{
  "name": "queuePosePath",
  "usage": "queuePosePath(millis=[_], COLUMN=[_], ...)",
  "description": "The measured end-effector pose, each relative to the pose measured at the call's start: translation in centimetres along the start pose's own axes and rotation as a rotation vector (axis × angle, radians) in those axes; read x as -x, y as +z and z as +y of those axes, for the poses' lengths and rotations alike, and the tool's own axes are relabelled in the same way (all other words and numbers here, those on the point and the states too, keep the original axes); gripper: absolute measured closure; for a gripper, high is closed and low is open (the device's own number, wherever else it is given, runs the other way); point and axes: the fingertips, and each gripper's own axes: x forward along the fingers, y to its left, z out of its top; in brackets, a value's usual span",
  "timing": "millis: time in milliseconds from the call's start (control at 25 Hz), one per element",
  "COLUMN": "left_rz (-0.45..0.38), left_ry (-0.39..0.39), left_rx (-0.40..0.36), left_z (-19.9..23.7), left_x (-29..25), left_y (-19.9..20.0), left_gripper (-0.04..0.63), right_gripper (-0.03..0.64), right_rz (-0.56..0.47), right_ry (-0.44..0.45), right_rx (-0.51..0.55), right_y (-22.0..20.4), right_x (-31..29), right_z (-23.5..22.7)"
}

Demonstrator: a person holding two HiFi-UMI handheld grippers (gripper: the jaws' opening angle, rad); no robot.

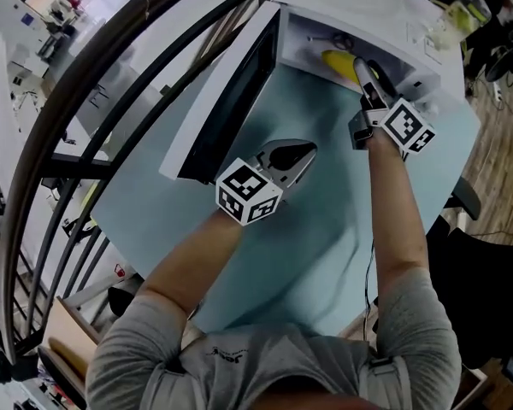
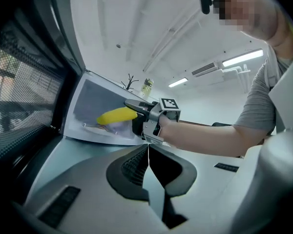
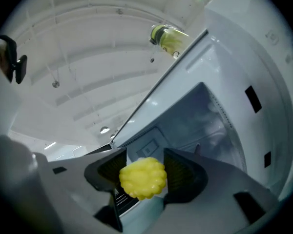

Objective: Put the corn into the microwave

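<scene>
A yellow corn cob (image 1: 340, 61) is held end-on in my right gripper (image 1: 365, 73), whose pads press on both its sides. The cob (image 3: 142, 178) sits at the mouth of the white microwave (image 1: 359, 7), with the cavity (image 3: 205, 121) straight ahead. The microwave door (image 1: 231, 101) stands swung open to the left. My left gripper (image 1: 303, 155) hovers over the blue table in front of the door, jaws shut and empty. In the left gripper view, the corn (image 2: 117, 115) and the right gripper (image 2: 136, 106) lie ahead, in front of the cavity.
A clear bottle (image 3: 168, 37) stands on top of the microwave. The light blue table (image 1: 325, 246) carries the microwave at its far edge. A dark metal railing (image 1: 60, 126) runs along the left, and a black chair (image 1: 479, 272) is at the right.
</scene>
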Motion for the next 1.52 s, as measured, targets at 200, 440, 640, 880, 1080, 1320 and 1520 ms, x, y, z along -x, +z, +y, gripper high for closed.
queuePosePath(millis=[200,440,640,880,1080,1320,1520], left_rz=[0.008,-0.004,0.002,0.002,0.000,-0.013,-0.026], left_ry=[-0.007,-0.017,-0.023,-0.015,-0.012,-0.009,-0.002], left_rx=[-0.007,-0.007,-0.018,-0.019,-0.020,-0.023,-0.020], left_z=[0.7,1.1,1.5,2.2,2.5,2.9,3.3], left_x=[-0.8,-1.8,-2.4,-2.8,-3.2,-3.4,-3.3], left_y=[-0.5,-0.3,-0.6,-0.8,-0.9,-0.4,0.0], left_gripper=[0.575,0.574,0.575,0.575,0.575,0.575,0.574], right_gripper=[0.368,0.368,0.368,0.368,0.368,0.368,0.370], right_rz=[0.018,0.013,0.006,0.024,0.073,0.197,0.317], right_ry=[0.009,-0.015,-0.051,-0.096,-0.124,-0.160,-0.209], right_rx=[0.128,0.239,0.291,0.328,0.398,0.455,0.438], right_y=[-0.4,-0.4,-0.3,-0.4,-1.1,-3.6,-5.5], right_x=[-2.5,-4.6,-5.7,-7.2,-8.9,-9.8,-10.1], right_z=[0.2,-0.7,-1.8,-3.4,-4.2,-5.6,-7.3])
